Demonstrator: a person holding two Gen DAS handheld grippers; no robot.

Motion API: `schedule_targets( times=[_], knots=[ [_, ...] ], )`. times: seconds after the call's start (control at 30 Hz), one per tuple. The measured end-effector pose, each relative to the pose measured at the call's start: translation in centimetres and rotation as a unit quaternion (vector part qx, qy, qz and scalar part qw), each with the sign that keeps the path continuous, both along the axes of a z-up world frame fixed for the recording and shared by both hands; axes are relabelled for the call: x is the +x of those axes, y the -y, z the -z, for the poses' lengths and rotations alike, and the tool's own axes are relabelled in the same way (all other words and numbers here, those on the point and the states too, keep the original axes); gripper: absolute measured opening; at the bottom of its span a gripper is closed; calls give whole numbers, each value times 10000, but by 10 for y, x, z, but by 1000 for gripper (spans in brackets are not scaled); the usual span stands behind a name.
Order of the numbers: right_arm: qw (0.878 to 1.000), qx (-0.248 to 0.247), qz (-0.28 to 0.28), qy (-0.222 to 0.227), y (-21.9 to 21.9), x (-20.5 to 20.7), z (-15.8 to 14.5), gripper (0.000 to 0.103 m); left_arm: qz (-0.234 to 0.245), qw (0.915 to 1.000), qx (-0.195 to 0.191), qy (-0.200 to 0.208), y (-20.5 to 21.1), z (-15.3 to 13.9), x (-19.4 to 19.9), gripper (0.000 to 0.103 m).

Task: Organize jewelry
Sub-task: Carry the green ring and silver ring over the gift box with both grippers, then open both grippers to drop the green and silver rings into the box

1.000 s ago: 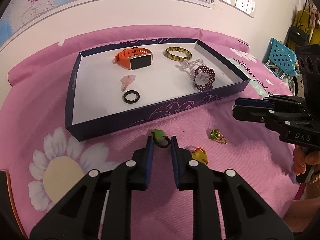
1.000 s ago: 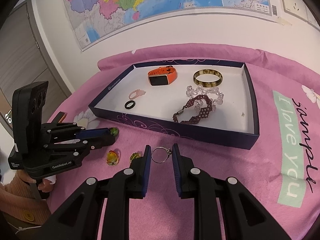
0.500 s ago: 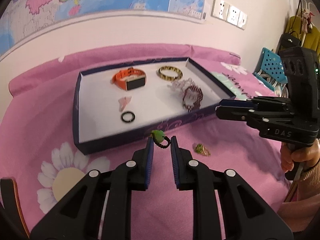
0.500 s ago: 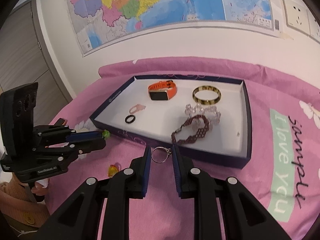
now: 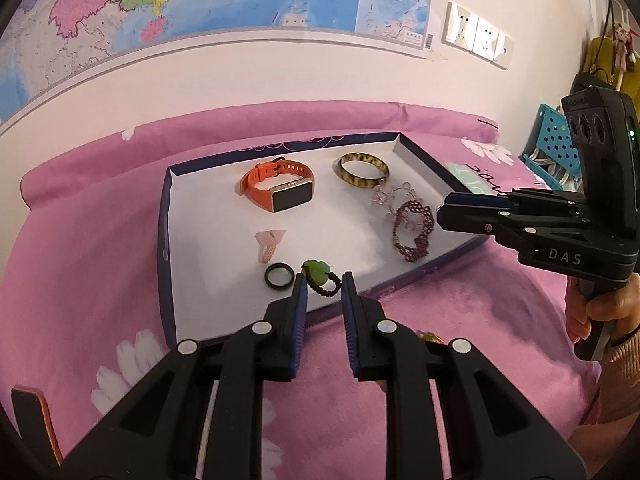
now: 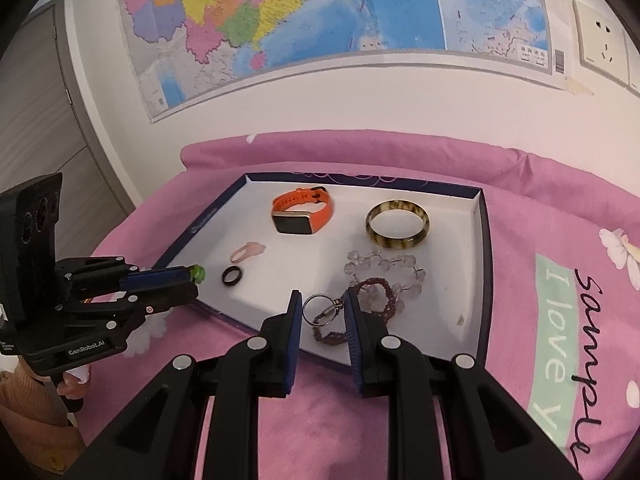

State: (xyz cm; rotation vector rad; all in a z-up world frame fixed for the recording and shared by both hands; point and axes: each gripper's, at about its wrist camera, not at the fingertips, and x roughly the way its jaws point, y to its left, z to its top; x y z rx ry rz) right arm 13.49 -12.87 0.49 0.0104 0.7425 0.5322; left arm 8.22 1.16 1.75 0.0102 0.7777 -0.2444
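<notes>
A shallow dark-blue box (image 5: 166, 240) (image 6: 482, 240) with a white floor lies on the pink bedspread. Inside are an orange watch (image 5: 280, 190) (image 6: 302, 216), a mottled bangle (image 5: 362, 170) (image 6: 397, 224), a clear bead bracelet (image 6: 380, 266), a maroon beaded bracelet (image 5: 414, 232) (image 6: 386, 298), a pink ring (image 5: 269, 244) (image 6: 248, 251) and a black ring (image 5: 277, 276) (image 6: 232, 276). My left gripper (image 5: 324, 286) is shut on a green-stone beaded ring (image 5: 318, 276), held over the box's near edge. My right gripper (image 6: 322, 312) is shut on a silver ring (image 6: 318, 311) above the box's near side.
A small green-and-gold trinket (image 5: 428, 336) lies on the bedspread just behind my left gripper's right finger. A hand (image 5: 592, 312) grasps the right gripper's handle. A wall with a map and sockets (image 5: 476, 36) rises behind the bed. A blue stool (image 5: 556, 148) stands far right.
Both grippers have risen and moved forward from the bedspread to the box's near edge, each carrying its ring. The yellow and green trinkets on the cloth have slipped behind the fingers.
</notes>
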Motion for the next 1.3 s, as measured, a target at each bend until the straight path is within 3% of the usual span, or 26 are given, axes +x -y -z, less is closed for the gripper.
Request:
schedule_targets(
  times=[0.9,1.13,1.3],
  knots=[
    [9994,-194,155,-253,-6,23,20,20,-137,9995,-70,-272,-4,18,26,19],
    [9995,-66,248,-190,2,18,16,33,-177,9997,-101,-132,-6,11,17,38],
    [9999,-6,134,-68,6,0,9,35,-150,9998,-88,-21,-5,5,2,42]
  ],
)
